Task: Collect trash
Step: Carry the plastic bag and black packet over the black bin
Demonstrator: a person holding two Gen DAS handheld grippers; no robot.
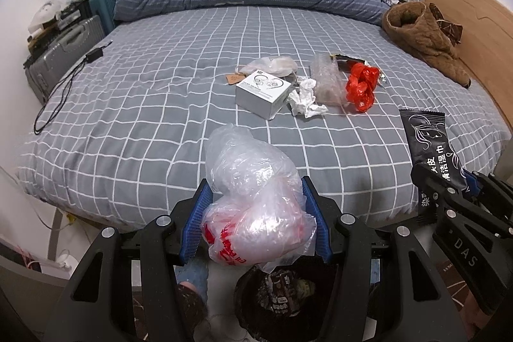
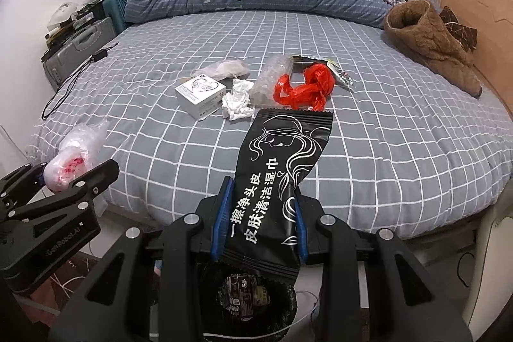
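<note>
Two tools: left tool [image 1: 256, 213], right tool [image 2: 261, 213]. One clear plastic bag [image 1: 253, 197], red print. One black wipes packet [image 2: 275, 181]. One white box [image 1: 261, 96]. One crumpled tissue [image 1: 304, 100]. One red bag [image 1: 360, 87]. One bubble wrap piece [image 1: 325, 79]. One brown garment [image 1: 423, 37]. Two suitcases [image 1: 61, 53]. One bin [image 2: 253, 303].

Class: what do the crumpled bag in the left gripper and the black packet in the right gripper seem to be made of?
Crumpled bag: thin translucent plastic film, glossy; light shines through its wrinkles.
Black packet: probably plastic or foil laminate, smooth and slightly shiny, with a serrated sealed edge and white print.
</note>
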